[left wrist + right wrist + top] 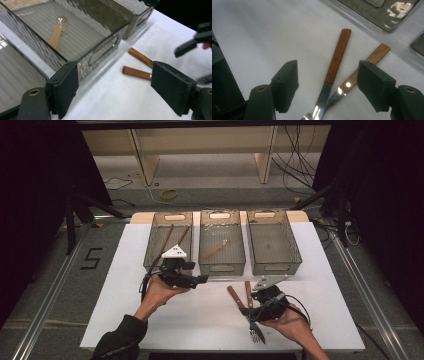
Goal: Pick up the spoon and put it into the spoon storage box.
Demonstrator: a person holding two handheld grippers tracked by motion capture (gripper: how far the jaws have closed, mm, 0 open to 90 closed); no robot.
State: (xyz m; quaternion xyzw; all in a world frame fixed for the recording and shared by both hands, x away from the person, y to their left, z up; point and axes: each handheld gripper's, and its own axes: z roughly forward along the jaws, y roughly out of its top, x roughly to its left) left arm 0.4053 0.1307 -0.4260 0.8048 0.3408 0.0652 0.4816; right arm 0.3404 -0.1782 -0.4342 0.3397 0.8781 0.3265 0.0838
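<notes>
Sorting cutlery into the three bins seems under way. The right tongs [328, 87] hover open over two wooden-handled pieces [335, 62] crossed on the white worktop [200, 315], nothing gripped. The left tongs [112, 87], also open and empty, sit by the middle bin [222, 242]. Next: lower, straddle one handle, close.

Three mesh bins [274, 265] line the white table [125, 310]; two wooden-handled utensils [235, 296] lie before them.

White table [150, 310] across the middle of the high view. Directly on it, three smoked-plastic bins in a row toward the top: left bin [156, 251], middle bin [222, 262], right bin [273, 260]. Lower right, two crossed wooden-handled forks [241, 301].
</notes>
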